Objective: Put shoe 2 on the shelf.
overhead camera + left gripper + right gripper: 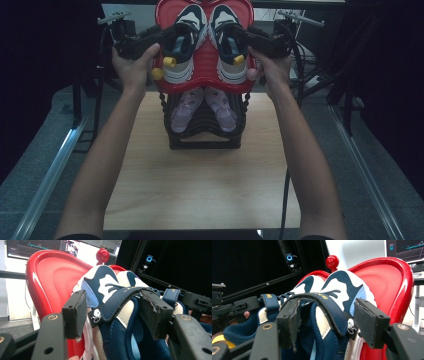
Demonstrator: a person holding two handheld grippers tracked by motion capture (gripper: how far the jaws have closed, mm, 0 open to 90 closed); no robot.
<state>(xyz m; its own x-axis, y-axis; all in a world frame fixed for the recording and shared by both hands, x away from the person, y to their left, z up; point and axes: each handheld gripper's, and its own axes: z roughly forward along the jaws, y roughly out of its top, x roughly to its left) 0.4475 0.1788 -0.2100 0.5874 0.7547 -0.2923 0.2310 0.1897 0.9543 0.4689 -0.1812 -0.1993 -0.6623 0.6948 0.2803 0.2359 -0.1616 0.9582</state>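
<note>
A pair of navy and white sneakers lies on the red top shelf (202, 77) of a shoe rack. My left gripper (172, 39) reaches in from the left over the left sneaker (184, 47). In the left gripper view its jaws (113, 313) stand open astride that sneaker's (100, 287) strapped collar, with the pads not pressing on it. My right gripper (236, 36) comes in from the right at the right sneaker (227, 47). In the right gripper view it (329, 323) is open too, one jaw inside the right sneaker's (344, 287) opening and one outside.
Below the red shelf, a black rack (205, 142) holds a pair of lilac shoes (187, 107) and stands on a wooden table (200, 190). Yellow knobs (169, 61) stick out at the red shelf's front. A red ball knob (102, 255) tops its back. Dark stands flank the table.
</note>
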